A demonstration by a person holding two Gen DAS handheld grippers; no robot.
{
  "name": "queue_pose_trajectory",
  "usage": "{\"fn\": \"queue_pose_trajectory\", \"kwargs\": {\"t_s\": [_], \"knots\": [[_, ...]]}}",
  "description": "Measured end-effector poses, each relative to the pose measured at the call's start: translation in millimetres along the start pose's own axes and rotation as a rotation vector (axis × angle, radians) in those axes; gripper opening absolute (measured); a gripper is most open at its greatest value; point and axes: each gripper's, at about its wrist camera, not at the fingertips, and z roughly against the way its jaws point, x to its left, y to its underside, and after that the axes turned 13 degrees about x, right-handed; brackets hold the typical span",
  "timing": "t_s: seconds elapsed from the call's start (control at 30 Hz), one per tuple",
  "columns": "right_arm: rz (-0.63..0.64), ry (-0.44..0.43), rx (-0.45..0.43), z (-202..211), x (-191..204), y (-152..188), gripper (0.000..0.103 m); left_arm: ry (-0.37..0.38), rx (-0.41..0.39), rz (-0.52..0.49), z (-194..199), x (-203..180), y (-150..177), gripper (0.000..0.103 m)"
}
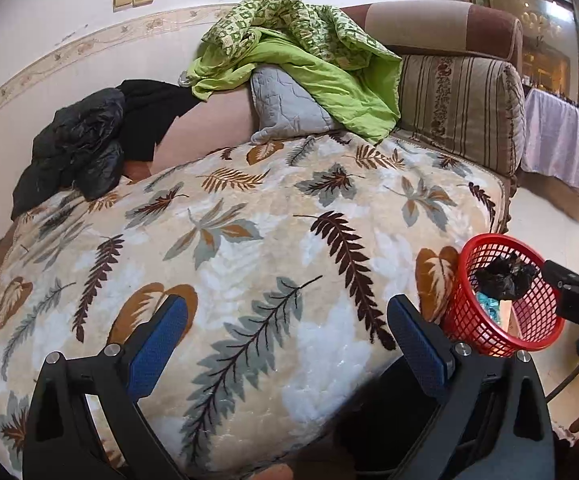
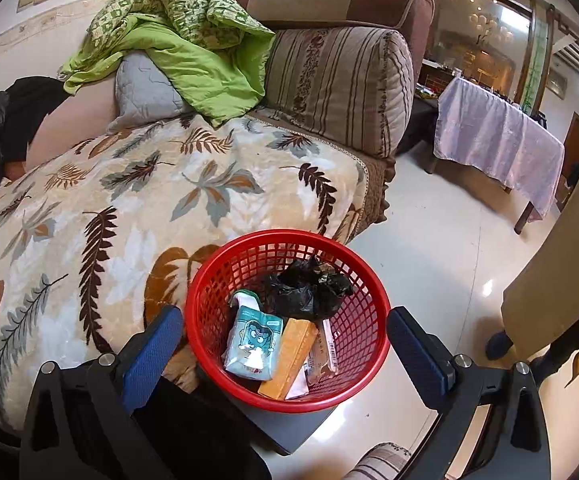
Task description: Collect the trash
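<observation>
Red plastic mesh formed the waste basket point(image 2: 289, 320), which stood just beside the near right corner of the sofa, on a dark grey stand point(image 2: 289, 424) above the glossy floor point(image 2: 429, 248). Inside it lay a crumpled black plastic bag point(image 2: 309, 290) toward the far side, a teal cartoon-printed pouch point(image 2: 253, 344) at the left, an orange carton point(image 2: 289, 356) in the middle and a pale wrapper point(image 2: 327, 352) to the right. Your right gripper point(image 2: 285, 344) hung over the basket with its blue-padded fingers point(image 2: 153, 344) spread wide apart, holding nothing. Your left gripper point(image 1: 287, 340) hovered over the leaf-patterned blanket point(image 1: 249, 240) covering the sofa seat, its fingers likewise wide apart and holding nothing; from there the basket sat at the right. On the far side of the sofa a green quilt point(image 1: 297, 60) draped over a grey cushion point(image 1: 285, 108), with a black jacket point(image 1: 85, 140) at the far left and a striped cushion point(image 1: 457, 112) at the right.
</observation>
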Motion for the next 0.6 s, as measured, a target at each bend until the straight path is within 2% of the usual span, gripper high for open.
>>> {"fn": "queue_pose_trajectory", "kwargs": {"t_s": [0.07,0.3,0.6], "knots": [[-0.002,-0.007,0.006,-1.7,-0.6,-0.4,0.103,-0.031,0.005,-0.018,-0.8,-5.8,-0.6,0.099],[0.002,-0.012,0.000,-1.5,-0.1,-0.2,0.103,-0.055,0.011,-0.039,-1.2,-13.9,-0.2,0.099],[0.009,-0.015,0.003,-2.4,1.3,0.1,0.103,-0.050,0.012,-0.039,-0.5,-15.4,0.8,0.099]]}}
